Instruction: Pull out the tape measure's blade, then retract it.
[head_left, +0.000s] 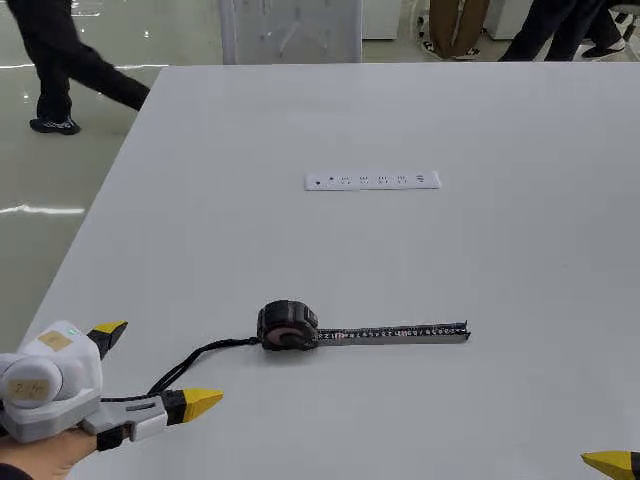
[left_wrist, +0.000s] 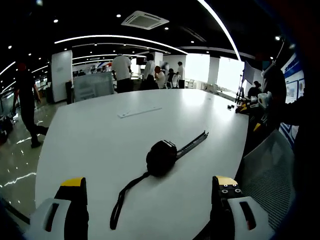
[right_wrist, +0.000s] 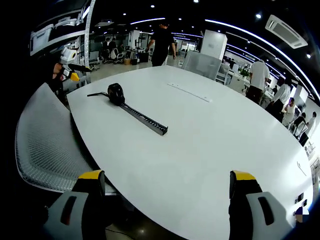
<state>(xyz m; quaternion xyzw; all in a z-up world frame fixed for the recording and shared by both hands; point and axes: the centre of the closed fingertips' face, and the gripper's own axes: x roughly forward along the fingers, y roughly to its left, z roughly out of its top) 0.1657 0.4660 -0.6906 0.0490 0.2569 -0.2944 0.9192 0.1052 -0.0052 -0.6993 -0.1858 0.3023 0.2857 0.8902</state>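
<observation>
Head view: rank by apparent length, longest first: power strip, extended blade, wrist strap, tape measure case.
1. Extended blade and power strip: nearly equal in length. The strip lies farther from the camera, so I won't rank one over the other.
2. Wrist strap.
3. Tape measure case.

No text is legible; marks on the blade (head_left: 400, 333) blur.

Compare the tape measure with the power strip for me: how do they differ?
The tape measure is black with a round case and its blade pulled out; the power strip is white, flat and long. The tape measure lies nearer the person, the power strip farther back. Both lie flat on the white table.
</observation>
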